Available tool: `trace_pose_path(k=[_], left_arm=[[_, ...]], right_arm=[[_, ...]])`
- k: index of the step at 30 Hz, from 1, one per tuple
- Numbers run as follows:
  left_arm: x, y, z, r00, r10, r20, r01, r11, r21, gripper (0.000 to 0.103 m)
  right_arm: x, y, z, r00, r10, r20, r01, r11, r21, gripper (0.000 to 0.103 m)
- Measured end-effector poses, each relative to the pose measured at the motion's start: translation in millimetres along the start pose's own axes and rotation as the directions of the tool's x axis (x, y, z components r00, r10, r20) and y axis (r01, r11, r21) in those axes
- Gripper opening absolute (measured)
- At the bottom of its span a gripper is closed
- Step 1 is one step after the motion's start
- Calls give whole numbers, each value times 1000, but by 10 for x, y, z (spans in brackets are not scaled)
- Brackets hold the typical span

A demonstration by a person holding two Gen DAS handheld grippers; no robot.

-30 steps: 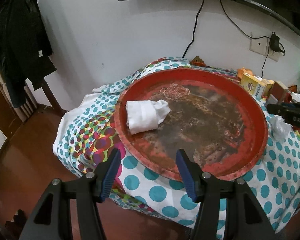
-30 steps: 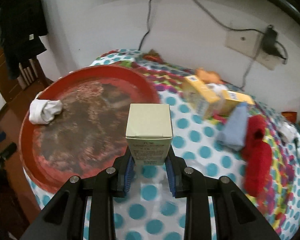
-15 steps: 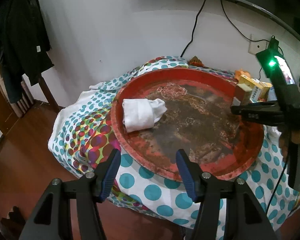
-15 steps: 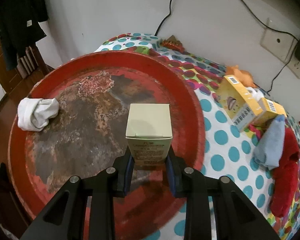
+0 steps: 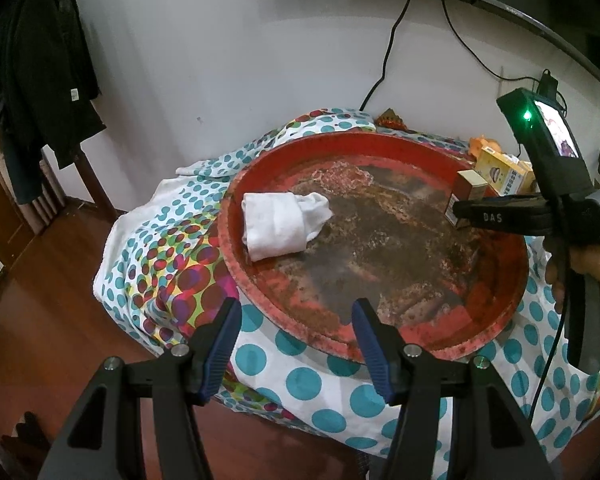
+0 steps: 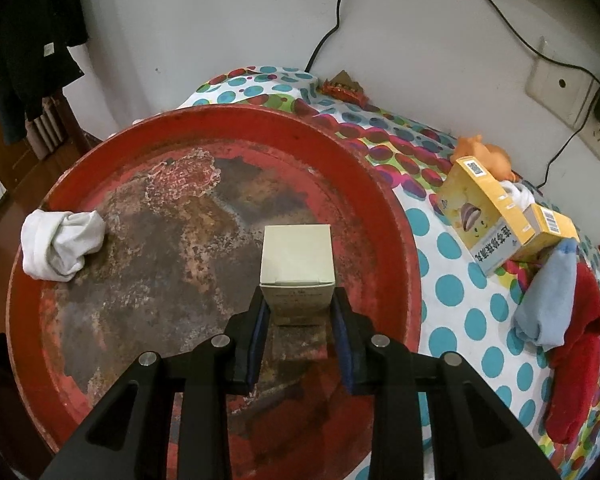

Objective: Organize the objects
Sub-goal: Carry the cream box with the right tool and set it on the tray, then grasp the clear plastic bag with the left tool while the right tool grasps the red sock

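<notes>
Box between opening right tongs.

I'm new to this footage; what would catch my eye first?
A big worn red round tray fills most of the polka-dot cloth. The right gripper has a pale carton between its jaws over the tray's right side, and a rolled white sock lies at the tray's left edge.
</notes>
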State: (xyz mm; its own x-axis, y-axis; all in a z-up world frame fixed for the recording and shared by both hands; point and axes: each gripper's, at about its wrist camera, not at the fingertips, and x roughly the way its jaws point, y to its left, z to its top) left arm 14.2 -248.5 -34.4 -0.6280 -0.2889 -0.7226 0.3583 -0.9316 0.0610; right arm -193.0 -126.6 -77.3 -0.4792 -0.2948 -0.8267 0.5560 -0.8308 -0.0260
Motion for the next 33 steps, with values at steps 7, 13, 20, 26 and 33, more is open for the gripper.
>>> trace_pose_path(k=[7, 13, 20, 26, 33], left_arm=[[9, -38, -14, 1000, 1, 4, -1, 1000, 11, 59], [-8, -147, -41, 1000, 8, 10, -8, 999, 44, 59], [-48, -324, -77, 1000, -7, 17, 6, 995, 95, 59], [-52, -483, -136, 1000, -11, 15, 9, 990, 141, 59], [-105, -648, -184, 999, -31, 22, 26, 983, 182, 59]], right_arm=[[-146, -16, -15, 1000, -6, 30, 6, 1000, -18, 32], [-378, -104, -86, 998, 2, 67, -2, 1000, -5, 34], [-647, -367, -253, 994, -13, 105, 9, 999, 33, 37], [-815, -839, -543, 991, -74, 112, 60, 991, 121, 43], [-874, -1531, -878, 980, -185, 69, 164, 958, 235, 45]])
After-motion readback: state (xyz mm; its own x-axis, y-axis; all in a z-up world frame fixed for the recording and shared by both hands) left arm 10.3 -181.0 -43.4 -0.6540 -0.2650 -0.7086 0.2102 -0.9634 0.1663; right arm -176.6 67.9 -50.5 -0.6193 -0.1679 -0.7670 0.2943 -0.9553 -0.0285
